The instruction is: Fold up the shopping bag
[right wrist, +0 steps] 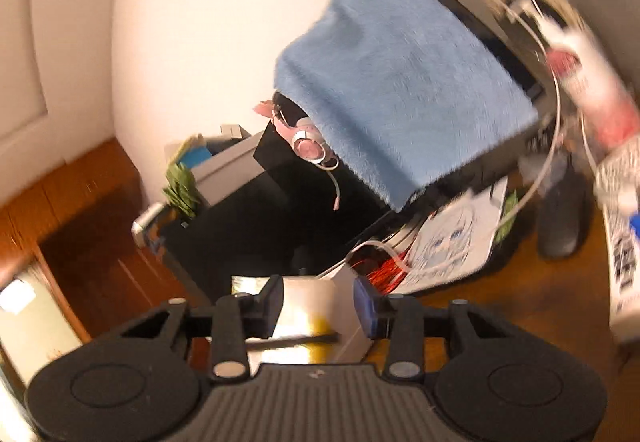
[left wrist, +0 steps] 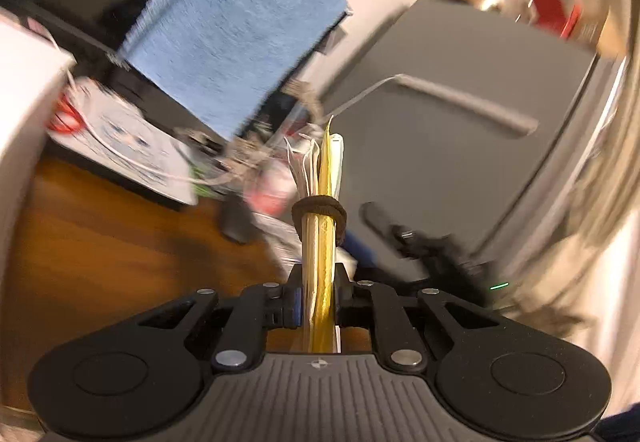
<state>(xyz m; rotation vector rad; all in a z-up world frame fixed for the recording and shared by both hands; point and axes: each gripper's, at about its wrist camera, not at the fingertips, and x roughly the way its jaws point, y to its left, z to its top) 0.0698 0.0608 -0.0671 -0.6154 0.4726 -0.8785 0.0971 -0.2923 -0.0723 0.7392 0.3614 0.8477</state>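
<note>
The folded shopping bag (left wrist: 320, 242) is a thin gold and white bundle, seen edge-on in the left wrist view. A brown elastic band (left wrist: 319, 207) circles it just beyond the fingertips. My left gripper (left wrist: 320, 282) is shut on the bundle, whose loose edges fan out past the band. In the right wrist view the bag (right wrist: 312, 306) shows its flat shiny face with the dark band (right wrist: 292, 341) across it. It lies between the wide-apart fingers of my right gripper (right wrist: 319, 306), which is open. Whether those fingers touch the bag's edges is unclear.
A blue towel (left wrist: 236, 42) (right wrist: 400, 82) drapes over a black block above the brown wooden table (left wrist: 100, 250). A grey case (left wrist: 460, 130) stands at the right. Pink headphones (right wrist: 308, 146), an illustrated sheet (right wrist: 452, 242), white cables and a red-and-white can (right wrist: 592, 82) crowd the back. Both views are motion-blurred.
</note>
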